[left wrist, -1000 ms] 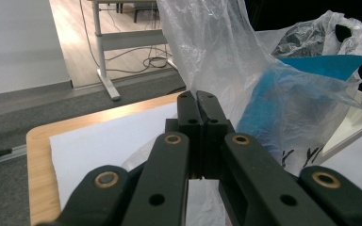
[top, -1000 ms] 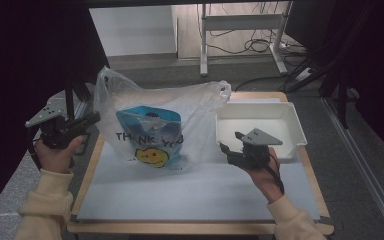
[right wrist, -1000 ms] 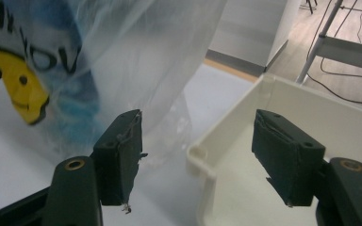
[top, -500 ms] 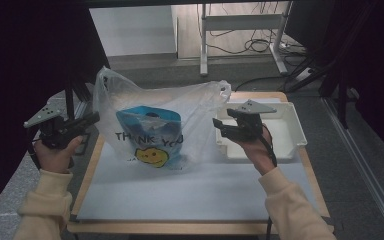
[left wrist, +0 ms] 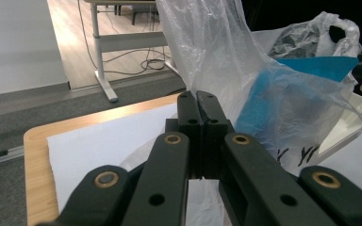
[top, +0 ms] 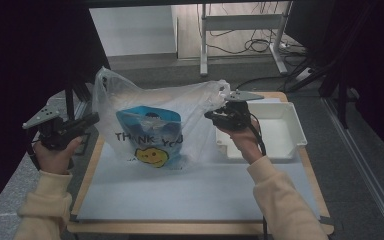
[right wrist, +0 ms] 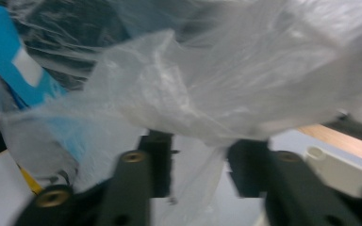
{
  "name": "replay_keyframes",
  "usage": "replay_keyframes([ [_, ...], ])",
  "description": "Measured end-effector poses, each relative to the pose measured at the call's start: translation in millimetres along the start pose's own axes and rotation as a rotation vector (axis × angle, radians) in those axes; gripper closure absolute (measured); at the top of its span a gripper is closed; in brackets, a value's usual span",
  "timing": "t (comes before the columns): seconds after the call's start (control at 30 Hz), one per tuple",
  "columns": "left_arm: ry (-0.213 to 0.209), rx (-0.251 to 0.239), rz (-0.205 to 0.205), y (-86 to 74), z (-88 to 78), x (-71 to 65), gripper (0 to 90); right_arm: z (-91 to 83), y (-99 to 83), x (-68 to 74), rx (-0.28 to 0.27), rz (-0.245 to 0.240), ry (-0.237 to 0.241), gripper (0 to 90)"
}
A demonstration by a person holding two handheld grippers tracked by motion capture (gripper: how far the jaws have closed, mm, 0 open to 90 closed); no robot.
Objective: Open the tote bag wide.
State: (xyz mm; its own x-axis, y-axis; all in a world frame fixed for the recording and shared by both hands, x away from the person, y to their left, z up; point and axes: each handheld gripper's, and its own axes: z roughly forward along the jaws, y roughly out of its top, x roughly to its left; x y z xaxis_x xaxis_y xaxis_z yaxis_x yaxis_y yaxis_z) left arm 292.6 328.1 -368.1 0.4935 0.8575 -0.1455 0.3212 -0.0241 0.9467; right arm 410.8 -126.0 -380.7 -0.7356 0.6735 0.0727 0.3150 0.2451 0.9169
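A clear plastic bag (top: pixel 155 102) printed THANK YOU with a yellow smiley stands on the white sheet, and a blue packet (top: pixel 147 127) sits inside it. My left gripper (top: pixel 92 120) is at the bag's left edge. Its jaws (left wrist: pixel 197 96) are shut, with the bag's film (left wrist: pixel 226 56) rising from the tips. My right gripper (top: pixel 212 115) is raised at the bag's right handle. Its jaws (right wrist: pixel 200 165) have just been closing and still stand apart, with a fold of the bag (right wrist: pixel 207 84) hanging between them. The blue packet (right wrist: pixel 9 52) shows through the film.
A white tray (top: pixel 290 120) sits on the table's right side, behind my right hand. The white sheet (top: pixel 180 195) covers the wooden table in front of the bag. Desk legs and cables lie on the floor beyond the table.
My right gripper has left the white tray, rising and moving left to the bag's right handle, and its jaws have narrowed. The left gripper has stayed put.
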Motion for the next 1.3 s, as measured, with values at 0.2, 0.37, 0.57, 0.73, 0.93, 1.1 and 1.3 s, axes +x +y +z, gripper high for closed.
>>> replay_keyframes([
  [0.2,-0.002,-0.014,-0.002,-2.0,-4.1,-1.2,90.0,-0.4,16.6,16.5,-0.061,-0.065,0.070,88.3],
  [0.37,0.002,-0.027,-0.010,-5.2,-10.3,-0.3,90.0,-13.0,29.8,32.7,-0.124,-0.121,0.083,88.8],
  [0.57,0.001,-0.036,-0.031,-14.4,-14.8,0.6,90.0,-18.9,28.9,39.9,-0.116,-0.155,0.066,88.8],
  [0.73,-0.003,-0.035,-0.035,-22.5,-18.6,-1.3,90.0,-22.5,16.8,36.3,-0.119,-0.129,0.064,88.7],
  [0.93,-0.005,-0.029,-0.040,-31.0,-20.3,-4.0,90.0,-25.9,4.2,34.6,-0.118,-0.111,0.063,88.7],
  [1.1,-0.001,-0.015,-0.037,-36.0,-16.8,-5.7,90.0,-21.1,-1.9,36.6,-0.101,-0.119,0.057,88.7],
  [1.3,0.004,0.010,-0.035,-43.8,-11.3,-6.6,90.0,-13.0,-10.2,39.6,-0.070,-0.132,0.058,88.7],
])
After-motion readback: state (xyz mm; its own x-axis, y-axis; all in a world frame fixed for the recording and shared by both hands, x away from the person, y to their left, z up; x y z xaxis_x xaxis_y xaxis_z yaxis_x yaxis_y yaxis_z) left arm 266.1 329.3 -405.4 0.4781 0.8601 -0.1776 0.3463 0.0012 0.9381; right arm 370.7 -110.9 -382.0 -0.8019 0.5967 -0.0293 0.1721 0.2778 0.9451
